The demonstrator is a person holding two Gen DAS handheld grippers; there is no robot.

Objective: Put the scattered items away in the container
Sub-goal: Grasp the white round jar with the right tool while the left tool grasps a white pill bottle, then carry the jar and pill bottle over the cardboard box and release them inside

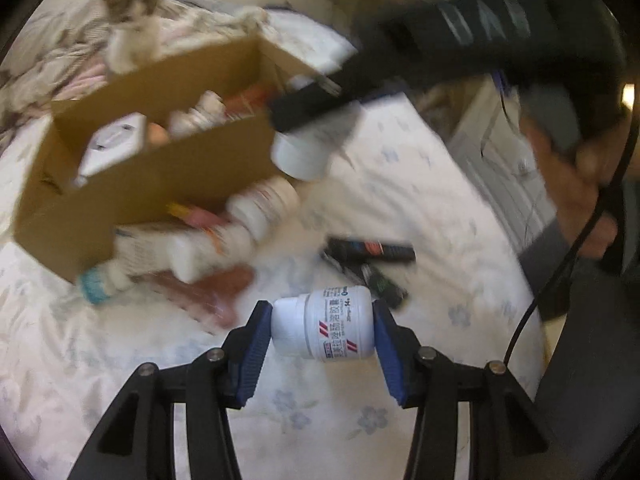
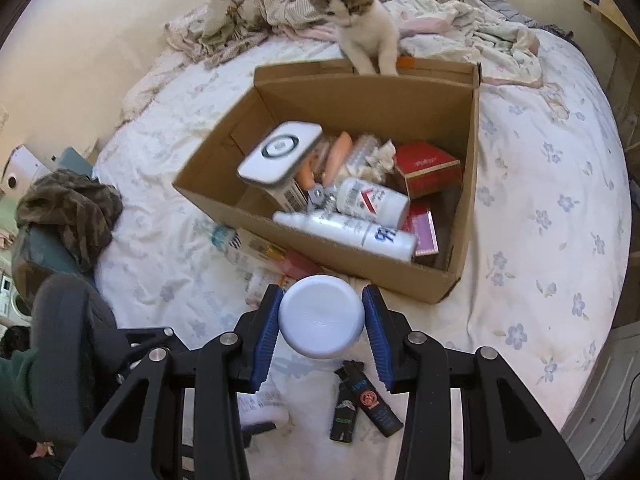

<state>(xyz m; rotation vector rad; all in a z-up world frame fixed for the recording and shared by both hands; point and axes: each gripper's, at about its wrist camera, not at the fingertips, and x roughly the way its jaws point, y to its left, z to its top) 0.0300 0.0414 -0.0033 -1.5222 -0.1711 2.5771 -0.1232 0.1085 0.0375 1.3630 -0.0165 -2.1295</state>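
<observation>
My left gripper (image 1: 323, 330) is clamped end to end on a labelled white bottle (image 1: 334, 326), lying sideways between the pads so it carries level. My right gripper (image 2: 323, 320) pinches a round white jar (image 2: 321, 315) by its sides, bottom facing me, just short of the cardboard box (image 2: 466, 184), probably ready to drop in. Black lighters (image 2: 362, 404) lie beneath, more bottles (image 1: 256, 208) crowd the box's outside wall. All on a flowered bedsheet (image 2: 540, 240); a kitten (image 2: 360, 20) leans on the far rim, rumpled bedding and wall behind.
</observation>
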